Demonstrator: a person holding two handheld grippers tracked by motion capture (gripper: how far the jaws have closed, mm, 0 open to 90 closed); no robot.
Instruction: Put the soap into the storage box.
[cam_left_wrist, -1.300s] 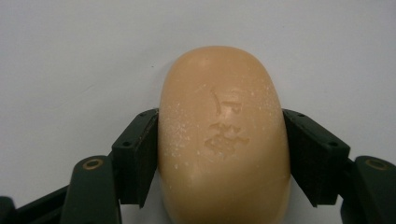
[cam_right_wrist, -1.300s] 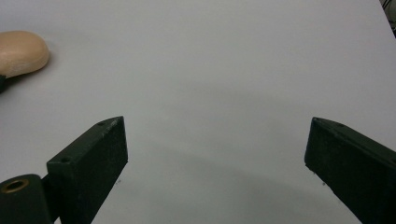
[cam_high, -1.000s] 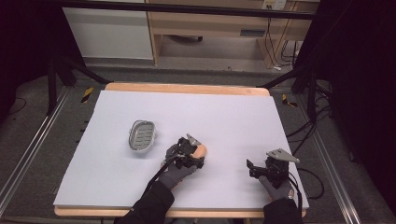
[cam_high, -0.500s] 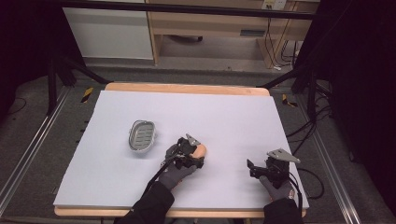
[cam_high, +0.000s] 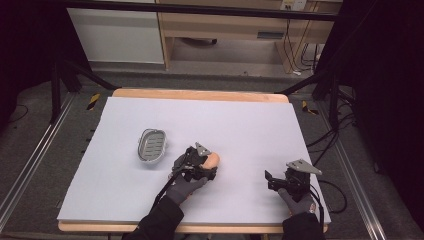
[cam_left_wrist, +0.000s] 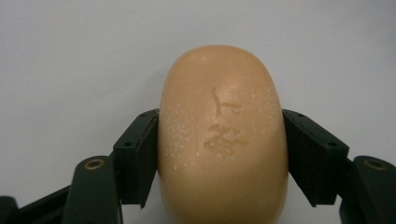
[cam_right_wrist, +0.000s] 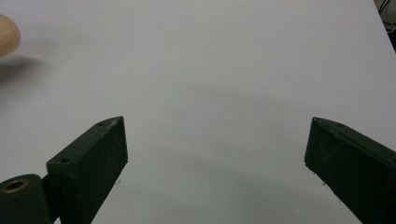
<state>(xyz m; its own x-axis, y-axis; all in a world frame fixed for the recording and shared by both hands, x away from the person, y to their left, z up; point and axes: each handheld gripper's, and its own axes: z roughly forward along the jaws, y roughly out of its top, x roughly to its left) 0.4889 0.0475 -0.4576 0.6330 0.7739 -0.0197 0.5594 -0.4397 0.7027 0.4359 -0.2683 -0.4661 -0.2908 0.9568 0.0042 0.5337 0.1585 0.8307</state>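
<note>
Squarely between the jaws of the left gripper (cam_left_wrist: 219, 154) sat the bar of soap (cam_left_wrist: 222, 135), both pads pressed against its long sides. The left gripper view showed a worn stamp on the soap's top face; the high view placed the soap (cam_high: 212, 159) near the middle of the white surface (cam_high: 240, 125), just right of the grey soap dish (cam_high: 151, 145), which stood apart from it. The right gripper (cam_high: 272, 181) rested near the surface's right edge, its jaws wide with nothing between them.
</note>
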